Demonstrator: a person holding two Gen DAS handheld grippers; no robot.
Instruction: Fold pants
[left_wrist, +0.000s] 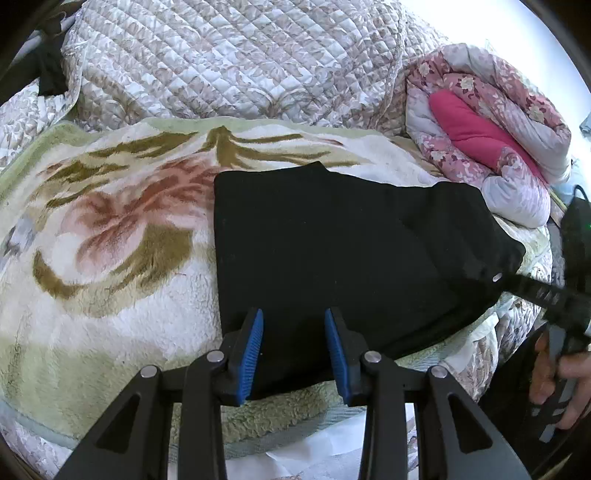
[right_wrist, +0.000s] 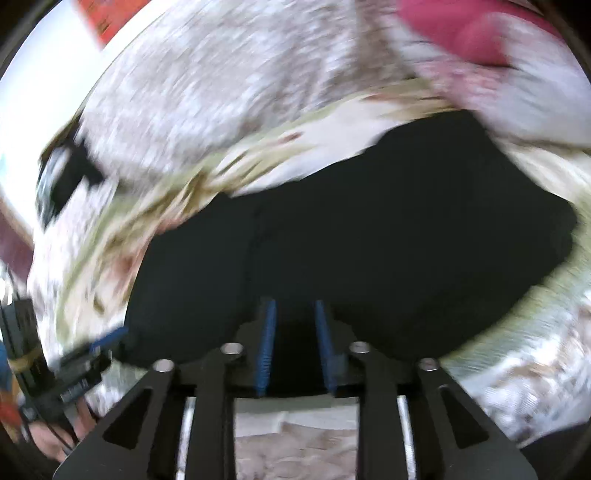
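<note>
Nearest us, our left gripper (left_wrist: 293, 332) stands part open and empty over the near edge of the black pants (left_wrist: 343, 251); our right gripper (right_wrist: 293, 328) gapes likewise, gripping nothing. Beyond, the pants lie folded on the bed's floral blanket (left_wrist: 110, 229). Soft, limp cloth, we judge: pinch an edge.

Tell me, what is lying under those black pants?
The black pants lie folded on a fluffy flower-patterned blanket, which shows all around them. Whatever part of the pattern sits beneath them is covered, as are their own inner layers.
</note>
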